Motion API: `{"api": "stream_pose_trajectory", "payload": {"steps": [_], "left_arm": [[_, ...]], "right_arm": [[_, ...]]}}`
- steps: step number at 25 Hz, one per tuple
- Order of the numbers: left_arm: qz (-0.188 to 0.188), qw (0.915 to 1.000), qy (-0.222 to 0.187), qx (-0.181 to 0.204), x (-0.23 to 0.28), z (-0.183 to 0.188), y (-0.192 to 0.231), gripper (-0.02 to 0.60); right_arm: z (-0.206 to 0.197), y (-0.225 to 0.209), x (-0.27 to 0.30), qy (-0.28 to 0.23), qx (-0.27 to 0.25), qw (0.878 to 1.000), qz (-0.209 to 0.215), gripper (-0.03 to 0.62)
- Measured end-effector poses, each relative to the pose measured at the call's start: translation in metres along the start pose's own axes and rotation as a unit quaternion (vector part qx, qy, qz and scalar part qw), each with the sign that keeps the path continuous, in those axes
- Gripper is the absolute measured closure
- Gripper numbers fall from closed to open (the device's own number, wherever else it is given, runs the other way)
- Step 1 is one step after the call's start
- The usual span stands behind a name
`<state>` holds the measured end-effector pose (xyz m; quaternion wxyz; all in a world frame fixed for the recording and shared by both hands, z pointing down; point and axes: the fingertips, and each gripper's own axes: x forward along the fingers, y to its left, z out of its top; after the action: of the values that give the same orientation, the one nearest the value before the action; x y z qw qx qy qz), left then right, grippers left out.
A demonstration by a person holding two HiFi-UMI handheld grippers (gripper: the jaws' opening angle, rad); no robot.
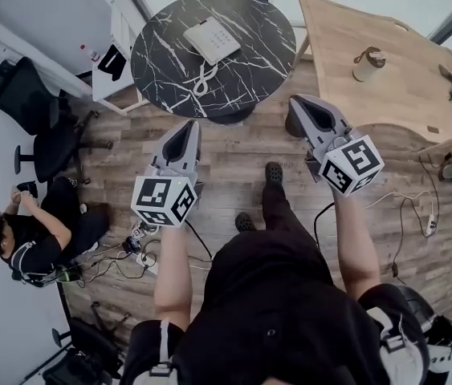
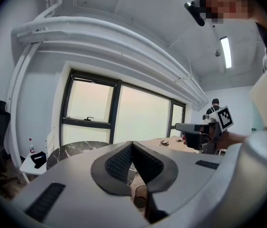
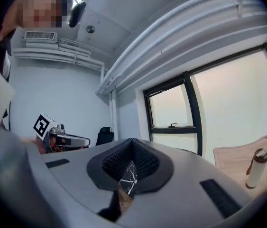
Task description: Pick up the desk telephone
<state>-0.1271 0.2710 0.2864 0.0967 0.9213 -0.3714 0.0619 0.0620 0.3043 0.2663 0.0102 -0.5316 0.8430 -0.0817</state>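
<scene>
White plastic desk telephone (image 1: 212,40) lies at twelve o'clock on the marble table (image 1: 161,58); probably light, rigid, slick, its cord (image 1: 201,79) trailing; best pinched across its side edges; left gripper (image 1: 187,128) and right gripper (image 1: 299,107) empty, jaws pressed together.

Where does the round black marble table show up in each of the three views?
Head view: marble table at top centre, with the desk telephone on it.
Left gripper view: marble table at lower left, below the window.
Right gripper view: marble table only as a veined sliver, low at centre, under the right gripper.
Shared landmark: the wooden table.
</scene>
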Motion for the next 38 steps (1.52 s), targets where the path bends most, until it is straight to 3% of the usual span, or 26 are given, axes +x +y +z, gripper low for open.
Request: {"api": "stream_pose_trajectory", "payload": {"steps": [5, 20, 30, 38], "left_arm": [[0.020, 0.9998, -0.007, 0.001, 0.042, 0.018, 0.016, 0.566], [0.087, 0.9961, -0.011, -0.014, 0.153, 0.042, 0.038, 0.566], [0.124, 0.9916, 0.010, -0.034, 0.174, 0.024, 0.050, 0.566], [0.132, 0.9898, 0.020, -0.049, 0.189, 0.016, 0.089, 0.565]], "right_arm": [[0.016, -0.033, 0.034, -0.026, -0.001, 0.999, 0.040, 0.565], [0.021, -0.149, 0.110, 0.016, 0.010, 0.997, 0.079, 0.565], [0.002, -0.173, 0.140, 0.045, 0.021, 0.993, 0.109, 0.565], [-0.010, -0.181, 0.179, 0.067, 0.028, 0.992, 0.106, 0.565]]}}
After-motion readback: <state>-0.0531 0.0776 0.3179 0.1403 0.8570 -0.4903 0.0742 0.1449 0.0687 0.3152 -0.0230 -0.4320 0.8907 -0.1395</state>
